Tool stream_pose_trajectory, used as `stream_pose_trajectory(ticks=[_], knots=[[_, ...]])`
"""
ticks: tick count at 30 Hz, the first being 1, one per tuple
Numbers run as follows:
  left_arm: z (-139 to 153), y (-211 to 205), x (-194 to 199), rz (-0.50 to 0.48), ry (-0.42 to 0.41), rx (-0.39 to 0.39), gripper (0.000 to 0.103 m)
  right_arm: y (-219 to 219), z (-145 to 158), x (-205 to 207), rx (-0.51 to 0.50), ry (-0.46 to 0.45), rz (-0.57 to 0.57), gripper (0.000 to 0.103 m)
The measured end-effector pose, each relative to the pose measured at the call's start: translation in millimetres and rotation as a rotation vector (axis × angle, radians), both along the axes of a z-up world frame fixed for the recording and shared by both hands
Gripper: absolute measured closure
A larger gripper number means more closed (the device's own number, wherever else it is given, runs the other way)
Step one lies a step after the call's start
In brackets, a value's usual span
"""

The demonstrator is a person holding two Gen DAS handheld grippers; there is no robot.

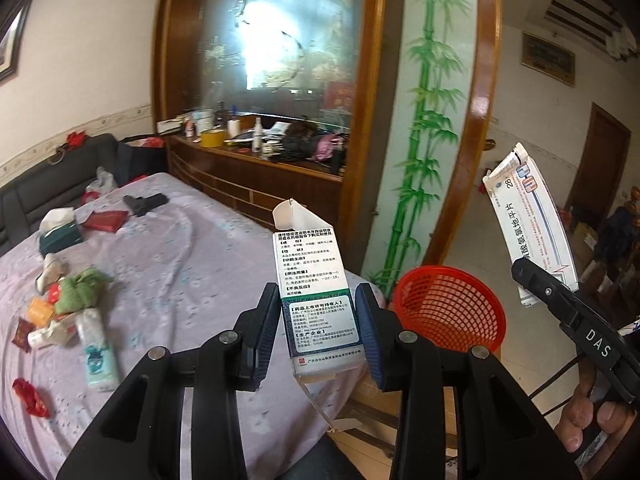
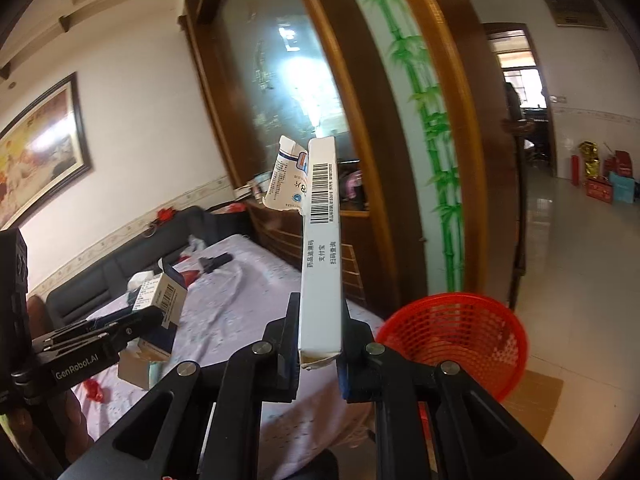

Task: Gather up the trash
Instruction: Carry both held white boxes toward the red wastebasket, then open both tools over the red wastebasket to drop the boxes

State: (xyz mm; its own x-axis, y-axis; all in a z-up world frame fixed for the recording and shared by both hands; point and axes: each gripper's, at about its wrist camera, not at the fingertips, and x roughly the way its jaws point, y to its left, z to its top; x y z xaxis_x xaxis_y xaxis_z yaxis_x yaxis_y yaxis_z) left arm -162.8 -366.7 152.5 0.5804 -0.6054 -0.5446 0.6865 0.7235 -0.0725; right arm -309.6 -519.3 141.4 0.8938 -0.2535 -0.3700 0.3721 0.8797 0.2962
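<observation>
At far left of the left wrist view, a bed (image 1: 192, 248) under a lilac floral sheet carries loose litter: a green tissue pack (image 1: 60, 234), a red packet (image 1: 105, 221), a black pistol-shaped object (image 1: 144, 203), a crumpled green cloth (image 1: 82, 290), an orange wrapper (image 1: 39, 312), a white tube with teal print (image 1: 98, 360) and a crumpled red wrapper (image 1: 30, 398). Behind the bed, a wooden cabinet shelf (image 1: 256, 160) holds a yellow tape roll (image 1: 211, 138) and small bottles. At centre, the left claw (image 1: 318, 330) is clamped on the lower end of an upright white and green medicine box (image 1: 314, 280), its top flap open, held above the bed's edge. Just right of it and lower, a red mesh basket (image 1: 448, 306) stands on the floor beside the bed, with nothing visible inside. A frosted panel with green bamboo (image 1: 430, 140) rises behind it. At far right, the right claw (image 1: 532, 280) is closed on a flat white and blue tablet box (image 1: 530, 232), tilted and held above the basket's right side; a person's hand (image 1: 592, 412) grips the handle. In the right wrist view, the right claw (image 2: 320, 354) pinches that tablet box (image 2: 322, 260) edge-on, barcode facing the camera, with the basket (image 2: 456, 336) to its lower right.
</observation>
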Motion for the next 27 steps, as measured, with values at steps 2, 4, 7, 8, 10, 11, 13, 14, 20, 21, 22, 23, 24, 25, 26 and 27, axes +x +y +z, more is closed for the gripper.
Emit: stream_pose_trajectory(ticks=[2,4,7,8,10,11,13,14,20,21,22,23,24,25,26,27], knots=[[-1,-9,0,-0.018,0.004,-0.001,0.066,-5,0,-4,0.001,0.003,-0.022,0.09],[-1,-18,-1,-0.044,0.007,0.0,0.066,-12,-1,-5,0.004,0.009,-0.038,0.09],[-4,-30,-1,-0.089,0.026,-0.014,0.066,-19,-4,-9,0.007,0.021,-0.066,0.09],[-5,-36,0,-0.105,0.034,-0.014,0.066,-24,-5,-9,0.012,0.026,-0.076,0.09],[-9,-51,2,-0.158,0.063,-0.016,0.066,-33,-9,-9,0.02,0.037,-0.095,0.09],[-11,-57,3,-0.18,0.074,-0.017,0.066,-35,-12,-9,0.023,0.044,-0.111,0.09],[-16,-73,5,-0.233,0.102,-0.024,0.066,-46,-18,-7,0.038,0.065,-0.132,0.09],[-20,-81,6,-0.261,0.115,-0.028,0.066,-51,-22,-6,0.047,0.074,-0.139,0.09],[-50,-134,9,-0.384,0.161,0.01,0.066,-83,-61,1,0.114,0.171,-0.2,0.09],[-59,-144,11,-0.407,0.19,0.019,0.066,-88,-68,2,0.127,0.187,-0.208,0.09],[-68,-154,15,-0.432,0.236,0.017,0.066,-94,-75,3,0.145,0.202,-0.216,0.09],[-73,-159,17,-0.437,0.258,0.019,0.066,-97,-80,3,0.156,0.212,-0.223,0.09],[-81,-168,21,-0.438,0.279,0.033,0.066,-101,-84,4,0.163,0.221,-0.229,0.09],[-85,-173,23,-0.441,0.289,0.037,0.066,-105,-89,4,0.167,0.233,-0.239,0.09],[-89,-178,26,-0.448,0.299,0.04,0.065,-108,-93,5,0.169,0.246,-0.246,0.09],[-95,-183,28,-0.453,0.309,0.043,0.065,-111,-95,5,0.175,0.252,-0.248,0.089]])
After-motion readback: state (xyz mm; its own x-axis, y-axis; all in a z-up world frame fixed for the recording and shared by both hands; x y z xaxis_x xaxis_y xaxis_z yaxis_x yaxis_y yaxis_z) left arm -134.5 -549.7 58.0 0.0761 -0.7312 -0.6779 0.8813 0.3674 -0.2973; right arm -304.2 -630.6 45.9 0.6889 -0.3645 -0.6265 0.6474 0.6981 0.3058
